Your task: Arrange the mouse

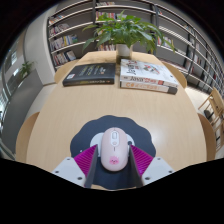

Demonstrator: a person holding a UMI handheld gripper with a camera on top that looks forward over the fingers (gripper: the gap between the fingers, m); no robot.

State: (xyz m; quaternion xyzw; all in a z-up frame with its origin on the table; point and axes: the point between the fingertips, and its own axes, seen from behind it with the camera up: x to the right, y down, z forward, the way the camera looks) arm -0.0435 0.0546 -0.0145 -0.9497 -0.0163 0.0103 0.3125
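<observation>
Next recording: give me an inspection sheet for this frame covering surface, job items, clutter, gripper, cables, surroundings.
Surface: round wooden table, light-toned.
Job's things: white mouse sitting on a dark mouse mat, between the fingers.
Clutter: dark book lying flat beyond the mouse; stack of books beside it; potted plant behind both.
Gripper: gripper fingers flank the mouse; whether the pads press it cannot be told.
Cables: nothing seen.
Surroundings: bookshelves line the back wall.
</observation>
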